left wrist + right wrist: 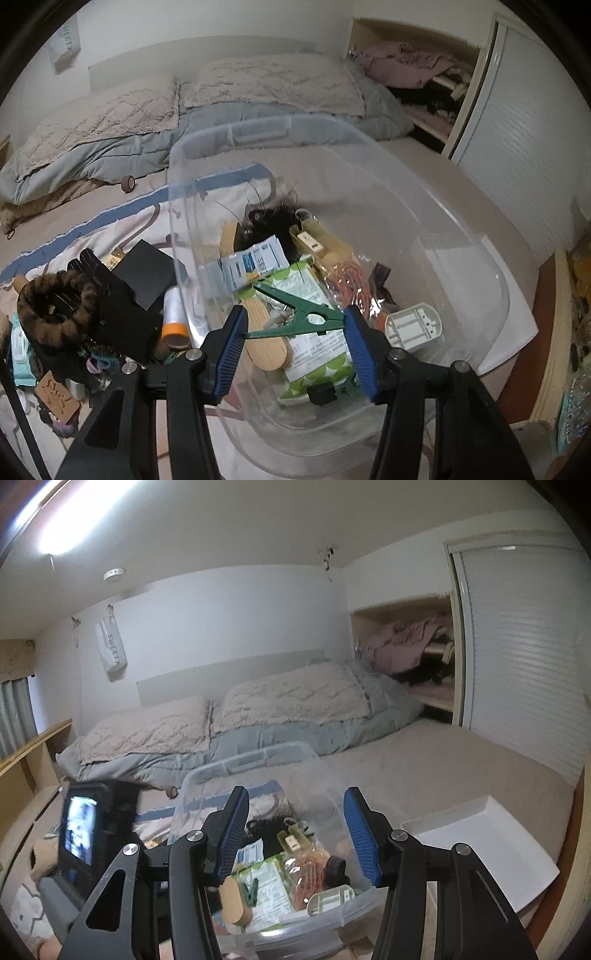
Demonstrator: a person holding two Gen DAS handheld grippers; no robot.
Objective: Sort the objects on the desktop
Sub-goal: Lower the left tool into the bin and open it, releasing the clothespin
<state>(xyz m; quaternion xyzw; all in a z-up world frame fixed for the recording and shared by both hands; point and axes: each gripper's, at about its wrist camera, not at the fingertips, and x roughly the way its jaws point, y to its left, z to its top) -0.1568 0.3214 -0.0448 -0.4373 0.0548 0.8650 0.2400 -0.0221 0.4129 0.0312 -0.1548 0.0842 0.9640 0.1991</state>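
Left wrist view steeply down, close over clear bin (332,155), right wrist view shallower, bin (258,764) shared

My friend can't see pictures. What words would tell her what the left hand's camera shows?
An open left gripper hangs over a clear plastic bin on a bed, with a green clothespin just past its blue pads. The bin also holds packets, a wooden piece and orange cord; a black glove and other clutter lie to its left.

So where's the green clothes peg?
The green clothes peg lies inside the clear plastic bin, atop a wooden piece and a green-patterned packet, seen between the left gripper's fingers.
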